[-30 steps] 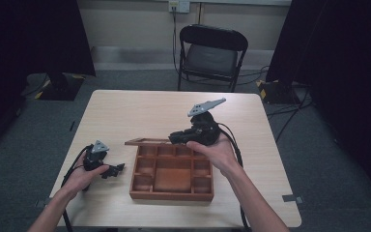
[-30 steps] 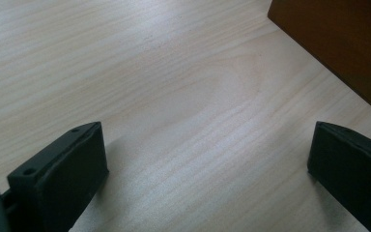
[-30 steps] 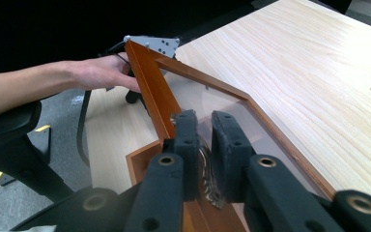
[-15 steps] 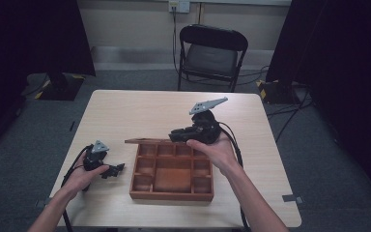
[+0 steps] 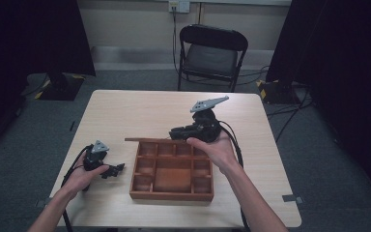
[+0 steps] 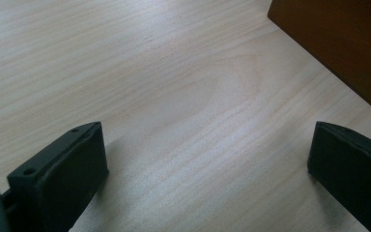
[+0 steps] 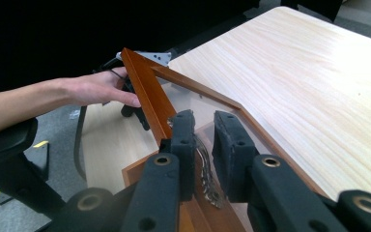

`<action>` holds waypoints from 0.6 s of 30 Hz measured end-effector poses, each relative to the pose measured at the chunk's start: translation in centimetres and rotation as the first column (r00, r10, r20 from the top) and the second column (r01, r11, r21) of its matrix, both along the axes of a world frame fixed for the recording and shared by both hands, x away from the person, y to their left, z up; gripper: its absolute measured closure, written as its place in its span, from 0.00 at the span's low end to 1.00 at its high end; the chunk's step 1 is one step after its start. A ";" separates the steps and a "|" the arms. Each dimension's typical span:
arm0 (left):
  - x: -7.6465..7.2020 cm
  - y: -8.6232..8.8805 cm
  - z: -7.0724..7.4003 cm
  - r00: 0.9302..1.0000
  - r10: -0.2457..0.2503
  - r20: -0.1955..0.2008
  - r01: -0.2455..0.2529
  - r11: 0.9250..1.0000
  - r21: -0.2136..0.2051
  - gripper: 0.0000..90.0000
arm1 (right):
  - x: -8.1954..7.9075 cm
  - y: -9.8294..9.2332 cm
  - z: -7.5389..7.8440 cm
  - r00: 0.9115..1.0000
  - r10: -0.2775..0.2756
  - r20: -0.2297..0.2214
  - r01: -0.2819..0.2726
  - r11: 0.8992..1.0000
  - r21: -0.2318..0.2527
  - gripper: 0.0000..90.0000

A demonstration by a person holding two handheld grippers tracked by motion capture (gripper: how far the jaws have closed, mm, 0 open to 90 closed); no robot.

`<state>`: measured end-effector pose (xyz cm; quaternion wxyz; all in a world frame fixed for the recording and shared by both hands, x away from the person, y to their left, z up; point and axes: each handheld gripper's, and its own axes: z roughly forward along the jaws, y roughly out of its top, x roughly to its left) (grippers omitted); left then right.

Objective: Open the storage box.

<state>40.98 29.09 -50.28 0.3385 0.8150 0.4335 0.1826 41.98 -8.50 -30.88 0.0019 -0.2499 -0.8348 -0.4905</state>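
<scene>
Right gripper view: lid half raised

Right gripper (image 7: 204, 145) pinches the glazed lid (image 7: 147, 92), lifted clear of the wooden compartment box (image 5: 171, 169) below its fingers. Left gripper (image 6: 203, 179) rests spread, nothing between, beside the box. Next, I judge: swing the lid fully open.

Bare forearms; left gripper (image 5: 117, 169) and right gripper (image 5: 174, 133) black, grey three-cornered top plates, trailing black cables, screw holes in jaws
</scene>
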 end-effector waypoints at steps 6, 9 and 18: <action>0.0 0.0 0.0 1.000 0.000 0.000 0.000 1.000 0.000 0.00 | -0.1 0.0 0.1 1.000 -0.013 0.016 0.013 1.000 0.013 0.90; 0.0 0.0 0.0 1.000 0.000 0.000 0.000 1.000 0.000 0.00 | -0.1 0.0 0.0 1.000 -0.017 0.015 0.017 1.000 0.018 0.90; 0.0 0.0 0.0 1.000 0.000 0.000 0.000 1.000 0.000 0.00 | -0.6 0.0 -0.3 0.999 -0.021 0.029 0.020 0.999 0.026 0.91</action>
